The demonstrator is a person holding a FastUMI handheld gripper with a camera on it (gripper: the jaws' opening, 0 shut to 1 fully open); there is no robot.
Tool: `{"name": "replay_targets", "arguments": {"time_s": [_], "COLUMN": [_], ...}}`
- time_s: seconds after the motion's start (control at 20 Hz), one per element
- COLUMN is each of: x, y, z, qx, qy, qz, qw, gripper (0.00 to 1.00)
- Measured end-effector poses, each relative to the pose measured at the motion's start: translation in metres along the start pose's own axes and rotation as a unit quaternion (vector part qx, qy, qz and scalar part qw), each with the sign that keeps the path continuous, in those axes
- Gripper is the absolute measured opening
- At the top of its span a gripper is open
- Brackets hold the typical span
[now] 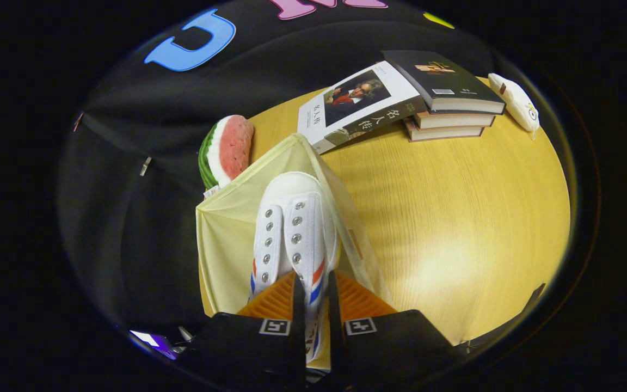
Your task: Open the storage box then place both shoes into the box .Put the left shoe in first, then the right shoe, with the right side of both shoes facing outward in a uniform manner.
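A white canvas shoe [294,231] with metal eyelets and red and blue side stripes hangs toe away from me over the pale yellow storage box [226,234]. My gripper [316,310] is shut on the shoe's side wall near the heel, one finger on each side of the canvas. The box stands at the left edge of the wooden table [444,218], and its clear flap [354,239] hangs beside the shoe on the right. Whether the shoe touches the box floor I cannot tell. The box's inside below the shoe is hidden.
A watermelon-slice plush [226,149] leans behind the box. Beyond the box lies a book with a portrait cover [360,106], next to a stack of books [444,95]. A small white plush [515,100] lies at the far right of the table.
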State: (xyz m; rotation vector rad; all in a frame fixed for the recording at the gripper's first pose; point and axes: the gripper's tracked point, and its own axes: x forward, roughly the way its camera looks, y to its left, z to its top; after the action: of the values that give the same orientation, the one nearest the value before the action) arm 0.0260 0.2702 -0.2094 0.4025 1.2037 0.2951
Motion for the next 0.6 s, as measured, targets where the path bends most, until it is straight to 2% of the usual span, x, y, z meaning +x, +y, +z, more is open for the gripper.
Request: {"name": "replay_targets", "arguments": {"time_s": [0.05, 0.15, 0.2, 0.4, 0.6], "x": [-0.003, -0.014, -0.028, -0.077, -0.138], "y": [0.016, 0.037, 0.038, 0.033, 0.010], "z": [0.001, 0.010, 0.013, 0.040, 0.063], "qx": [0.002, -0.015, -0.040, -0.139, -0.149], "qy": [-0.009, -0.040, -0.055, -0.149, -0.234], "qz": [0.026, 0.050, 0.049, 0.033, 0.026], "qw": [1.000, 0.998, 0.996, 0.978, 0.960], "gripper": [0.29, 0.69, 0.99, 0.99, 0.99]}}
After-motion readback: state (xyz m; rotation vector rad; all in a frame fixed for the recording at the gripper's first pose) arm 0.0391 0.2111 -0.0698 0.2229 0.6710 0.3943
